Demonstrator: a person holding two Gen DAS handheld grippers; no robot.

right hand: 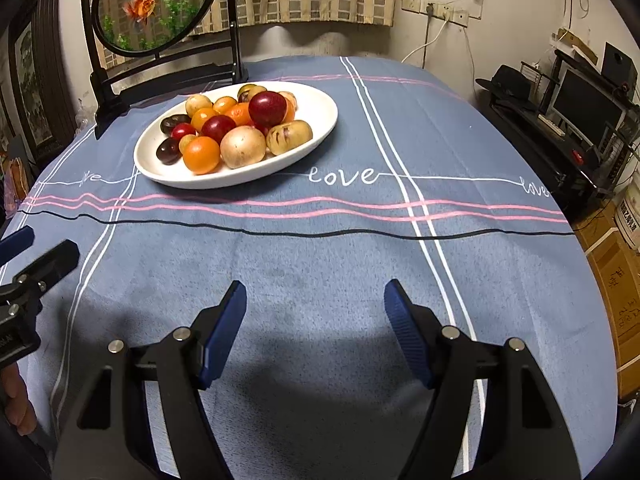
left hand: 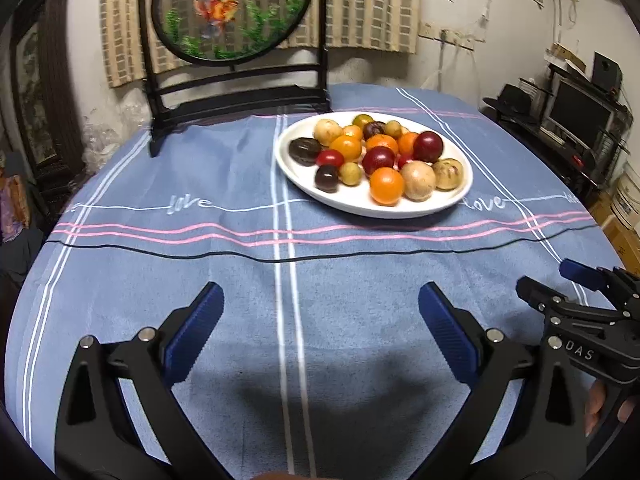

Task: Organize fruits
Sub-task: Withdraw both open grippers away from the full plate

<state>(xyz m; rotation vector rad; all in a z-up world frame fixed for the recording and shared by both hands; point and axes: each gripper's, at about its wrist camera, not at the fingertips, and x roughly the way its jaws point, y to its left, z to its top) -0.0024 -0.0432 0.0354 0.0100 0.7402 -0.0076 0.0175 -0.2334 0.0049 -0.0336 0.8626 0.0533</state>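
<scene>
A white oval plate (left hand: 288, 168) (right hand: 316, 132) on the blue tablecloth holds several fruits: orange ones (left hand: 386, 186) (right hand: 202, 155), dark red plums (left hand: 428, 146) (right hand: 267, 109), tan round ones (left hand: 418, 180) (right hand: 243, 147) and dark purple ones (left hand: 305, 151) (right hand: 167, 150). My left gripper (left hand: 320, 300) hovers over bare cloth well short of the plate, jaws wide open and empty. My right gripper (right hand: 315, 298) also stands open and empty over the cloth, with the plate ahead to its left. Each gripper shows at the edge of the other's view.
A black-framed round goldfish screen (left hand: 236, 12) (right hand: 156, 4) stands at the table's far side behind the plate. The round table's edge (right hand: 592, 264) drops off at right toward cardboard boxes (right hand: 616, 280) and a desk with a monitor (right hand: 588, 108).
</scene>
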